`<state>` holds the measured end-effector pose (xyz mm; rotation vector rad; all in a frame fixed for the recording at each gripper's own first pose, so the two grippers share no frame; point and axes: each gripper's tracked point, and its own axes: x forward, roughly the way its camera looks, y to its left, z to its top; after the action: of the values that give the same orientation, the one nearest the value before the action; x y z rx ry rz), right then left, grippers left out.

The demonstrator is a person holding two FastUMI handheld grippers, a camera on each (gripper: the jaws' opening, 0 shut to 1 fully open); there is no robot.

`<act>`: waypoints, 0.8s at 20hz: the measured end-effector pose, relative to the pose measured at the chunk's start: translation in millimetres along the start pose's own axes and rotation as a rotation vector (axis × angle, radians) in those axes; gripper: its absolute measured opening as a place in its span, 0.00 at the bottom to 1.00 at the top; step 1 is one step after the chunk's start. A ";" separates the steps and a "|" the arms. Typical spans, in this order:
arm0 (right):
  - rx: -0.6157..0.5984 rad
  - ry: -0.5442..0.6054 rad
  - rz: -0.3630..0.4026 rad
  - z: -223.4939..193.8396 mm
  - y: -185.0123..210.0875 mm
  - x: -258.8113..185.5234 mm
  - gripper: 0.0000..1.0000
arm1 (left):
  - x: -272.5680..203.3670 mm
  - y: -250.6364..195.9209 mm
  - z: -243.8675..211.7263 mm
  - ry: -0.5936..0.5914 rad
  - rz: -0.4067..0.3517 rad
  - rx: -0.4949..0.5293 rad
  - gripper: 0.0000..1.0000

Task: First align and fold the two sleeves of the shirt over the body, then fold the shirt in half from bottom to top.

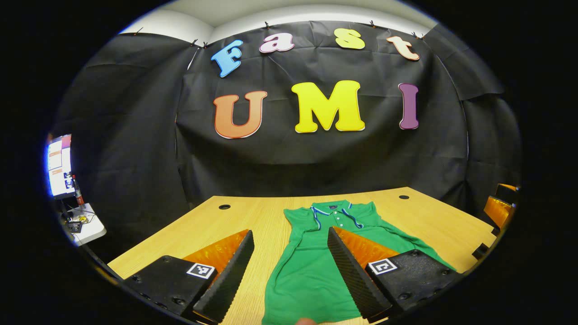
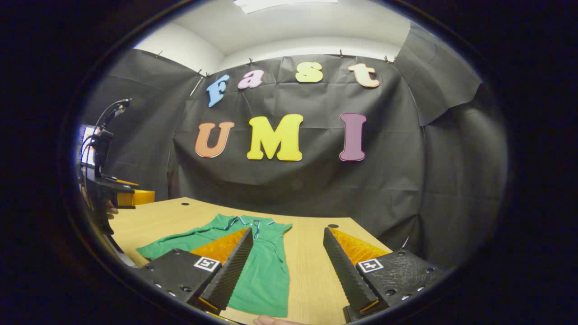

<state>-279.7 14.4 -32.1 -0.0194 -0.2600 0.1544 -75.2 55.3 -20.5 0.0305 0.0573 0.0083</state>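
**Green shirt flat on the table, both grippers spread above it**

So the green polo shirt (image 1: 311, 271) is lying face up on the wooden table (image 1: 253, 216), collar pointing toward the black cloth wall (image 1: 316, 153) at the back. From the left gripper view, one sleeve (image 1: 406, 241) is stretched out sideways, running behind the finger on that side, and the collar has white and blue trim with a little row of buttons (nice detail, you can just make them out).

The left gripper (image 1: 289, 275) hangs over the near part of the shirt with its fingers spread wide apart. Nothing is pinched between them, and the shirt's body shows in the gap. One finger sits over bare wood, the other over the green fabric.

In the right gripper view, the same shirt (image 2: 264, 275) sits off to one side, with its stretched-out sleeve (image 2: 176, 243) reaching toward the table's edge. The right gripper (image 2: 286, 266) is wide open too, holding nothing. One finger overlaps the shirt's body and the other is over bare table (image 2: 311, 271). You can see the left gripper (image 2: 119, 192) farther off at the edge of that view, held above the table near the sleeve end.

The sleeves aren't folded in, and the bottom hem lies at the near end of the table. There's a fingertip (image 1: 306, 321) peeking in at the very bottom edge of the left gripper view.
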 end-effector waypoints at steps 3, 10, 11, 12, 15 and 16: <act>0.017 0.064 0.005 -33.5 8.0 -0.1 0.95 | 1.3 11.2 -37.8 0.039 0.018 0.017 1.00; -0.014 0.287 0.053 -138.4 31.5 -9.1 0.95 | -5.3 15.0 -144.1 0.227 0.025 -0.021 1.00; -0.011 0.311 0.063 -148.0 33.8 -11.2 0.96 | -7.5 12.3 -154.1 0.255 0.015 -0.031 1.00; -0.005 0.333 0.069 -155.2 34.4 -11.6 0.96 | -7.6 12.4 -159.9 0.271 0.014 -0.033 1.00; 0.063 0.412 0.086 -176.5 35.7 -8.9 0.94 | -6.2 11.4 -165.3 0.287 0.009 -0.042 1.00; 0.087 0.438 0.079 -183.1 33.4 -7.2 0.95 | -6.0 11.5 -167.7 0.292 0.011 -0.053 1.00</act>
<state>-244.4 46.4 -212.1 0.0225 0.1851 0.2351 -90.9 71.8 -187.2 -0.0234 0.3487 0.0254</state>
